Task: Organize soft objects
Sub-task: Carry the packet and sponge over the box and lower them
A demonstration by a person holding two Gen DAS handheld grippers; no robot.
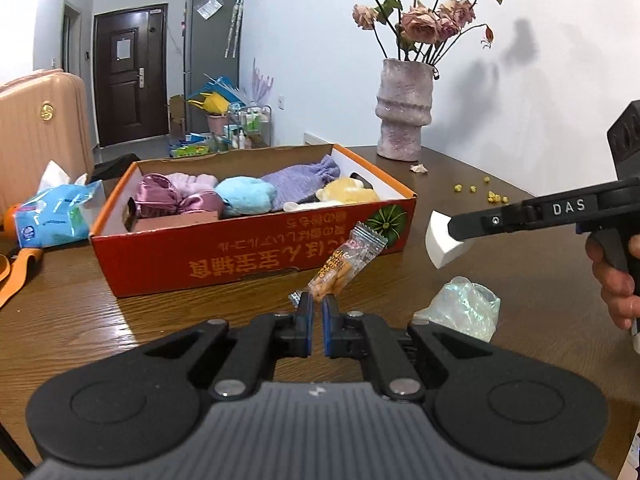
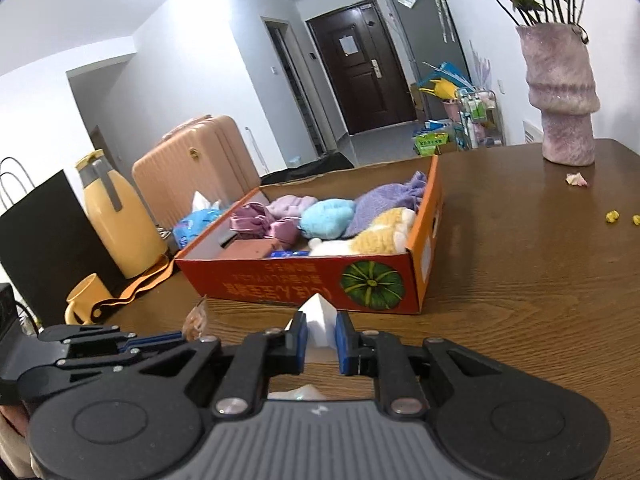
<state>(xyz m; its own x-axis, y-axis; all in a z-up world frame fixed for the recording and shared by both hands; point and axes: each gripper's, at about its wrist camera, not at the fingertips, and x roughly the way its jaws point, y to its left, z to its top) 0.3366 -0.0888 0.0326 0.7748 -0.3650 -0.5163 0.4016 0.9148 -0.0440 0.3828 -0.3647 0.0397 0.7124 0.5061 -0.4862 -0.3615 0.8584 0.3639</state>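
Observation:
A red cardboard box [image 1: 256, 264] [image 2: 304, 284] on the brown table holds soft items: a pink satin piece [image 1: 168, 200], a blue plush [image 1: 246, 196] [image 2: 328, 218], a purple knit pouch [image 1: 300, 178] and a yellow-white plush [image 1: 348, 194] [image 2: 384, 232]. My left gripper [image 1: 318, 303] [image 2: 180, 338] hovers just before the box, shut on the lower end of a clear snack packet [image 1: 344, 266] [image 2: 196, 320] that sticks up from its jaws. My right gripper [image 2: 321, 322] [image 1: 456, 232] is shut on a white foam wedge [image 2: 318, 314] [image 1: 442, 240], held above the table to the right of the box.
A crumpled clear wrapper [image 1: 460, 308] lies on the table under the right gripper. At the back right stand a pink vase [image 1: 404, 112] [image 2: 560, 96] of dried roses and yellow crumbs [image 1: 494, 197]. Left of the box are a tissue pack [image 1: 52, 216], yellow jug [image 2: 116, 220], mug [image 2: 86, 296] and black bag [image 2: 44, 240].

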